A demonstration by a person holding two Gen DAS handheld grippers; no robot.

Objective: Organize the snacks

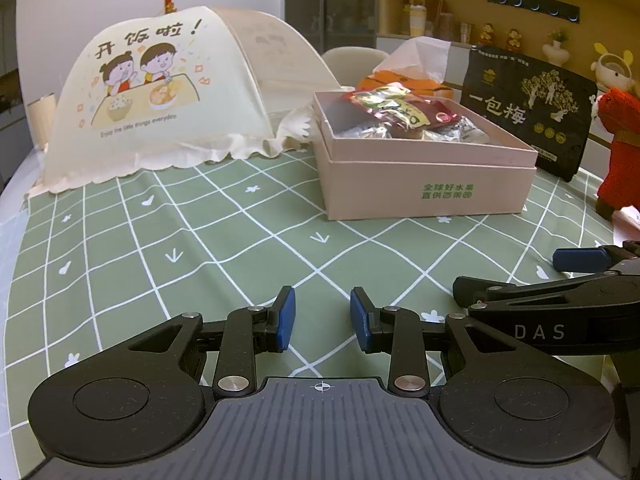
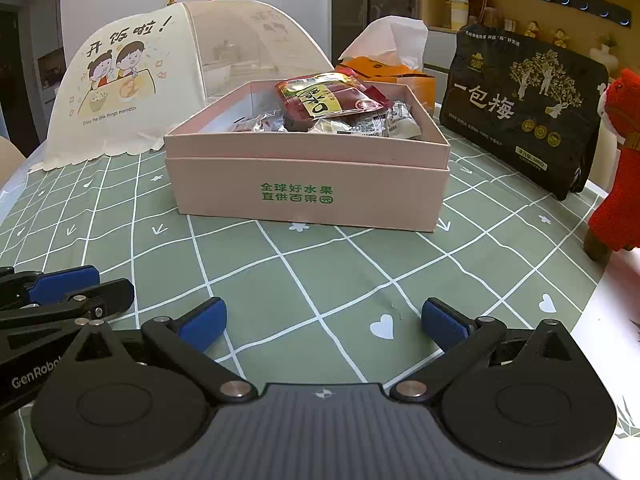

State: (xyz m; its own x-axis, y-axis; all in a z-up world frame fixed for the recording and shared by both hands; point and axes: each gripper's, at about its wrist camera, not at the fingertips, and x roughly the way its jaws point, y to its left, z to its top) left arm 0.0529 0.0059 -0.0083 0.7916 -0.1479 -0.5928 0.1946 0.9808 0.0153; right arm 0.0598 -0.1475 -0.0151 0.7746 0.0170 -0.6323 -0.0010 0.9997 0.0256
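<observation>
Both grippers hover low over the sage-green tablecloth with its white grid and little hearts (image 2: 320, 264), side by side and pointing toward the far end of the table. The left gripper (image 1: 322, 320) has its blue-padded fingers parted by a narrow gap with nothing between them. The right gripper (image 2: 323, 322) stands much wider apart, also holding nothing; bare cloth shows between its pads.

Ahead of them sits the pale pink cardboard box with green printed characters on its front (image 2: 308, 184), resting flat on the cloth, its top uncovered. Inside it lies a heap of snacks: a red and yellow foil packet (image 2: 330, 98) rests on top, tilted, with small silvery and clear wrapped pieces (image 2: 360, 126) crowded beneath and beside it.

Just right of the box a large black snack bag with gold trees and white characters (image 2: 520, 108) stands upright, apart from the box. Behind the box is an orange tissue box with white tissue poking up (image 2: 394, 70). To the left stands a cream mesh food cover printed with two cartoon children (image 2: 132, 84), its frilled hem on the cloth. At the right edge a red plush toy (image 2: 618, 184) stands beside the black bag
</observation>
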